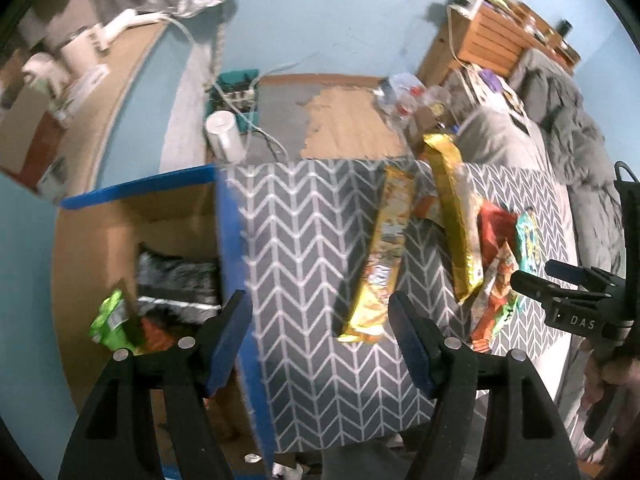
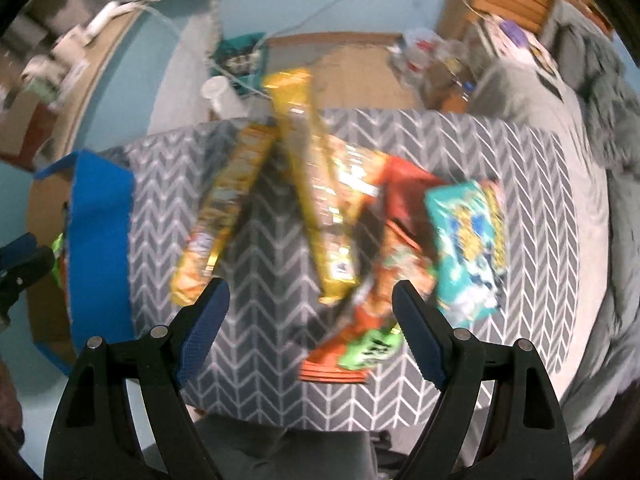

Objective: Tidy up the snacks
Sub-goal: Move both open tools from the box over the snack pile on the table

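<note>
Orange snack bag (image 2: 352, 344) between spread right gripper (image 2: 310, 320) fingers (untouched).

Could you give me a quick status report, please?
Left gripper and right gripper: jaws open, empty. Snack packets on chevron-patterned surface; green packet in blue-edged cardboard box. Nothing blocking.

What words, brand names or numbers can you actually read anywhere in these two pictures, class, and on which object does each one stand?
"DAS": white letters on the black body of the right gripper, at the right edge of the left wrist view.
Snack packets on the chevron cloth: printing too blurred to read in both views.
Green packet in the cardboard box: label unreadable.
</note>
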The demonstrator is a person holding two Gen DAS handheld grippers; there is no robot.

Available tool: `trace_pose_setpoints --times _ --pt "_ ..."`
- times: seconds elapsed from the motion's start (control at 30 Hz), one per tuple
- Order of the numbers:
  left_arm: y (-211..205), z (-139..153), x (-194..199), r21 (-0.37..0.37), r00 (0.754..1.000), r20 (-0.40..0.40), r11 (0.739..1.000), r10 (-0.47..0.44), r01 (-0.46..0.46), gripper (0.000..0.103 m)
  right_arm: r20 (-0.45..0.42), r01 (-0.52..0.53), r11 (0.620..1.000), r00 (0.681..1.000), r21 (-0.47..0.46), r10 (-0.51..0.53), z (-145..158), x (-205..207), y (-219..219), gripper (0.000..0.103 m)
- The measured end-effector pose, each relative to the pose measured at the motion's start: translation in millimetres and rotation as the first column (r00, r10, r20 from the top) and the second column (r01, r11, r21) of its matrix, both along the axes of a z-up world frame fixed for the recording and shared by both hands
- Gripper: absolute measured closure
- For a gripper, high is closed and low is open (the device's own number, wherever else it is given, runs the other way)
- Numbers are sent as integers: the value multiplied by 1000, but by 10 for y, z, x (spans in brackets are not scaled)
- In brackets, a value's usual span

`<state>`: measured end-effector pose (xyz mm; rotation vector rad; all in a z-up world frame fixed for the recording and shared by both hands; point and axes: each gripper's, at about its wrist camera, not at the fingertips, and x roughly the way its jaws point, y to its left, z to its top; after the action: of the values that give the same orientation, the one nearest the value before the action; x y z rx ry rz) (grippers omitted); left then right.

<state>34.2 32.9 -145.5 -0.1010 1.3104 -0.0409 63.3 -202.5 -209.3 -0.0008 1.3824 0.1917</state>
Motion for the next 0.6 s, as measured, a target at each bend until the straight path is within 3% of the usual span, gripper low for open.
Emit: trace_pose_setpoints --times 0.3,0.6 --pt "-360 -370 260 6 992 -69 995 -101 102 31 -51 124 992 991 1 -124 -234 -28 -472 19" --pt "-527 -730 463 -3 985 -119 993 -122 122 31 -126 209 976 971 53 -202 -629 -51 -688 19"
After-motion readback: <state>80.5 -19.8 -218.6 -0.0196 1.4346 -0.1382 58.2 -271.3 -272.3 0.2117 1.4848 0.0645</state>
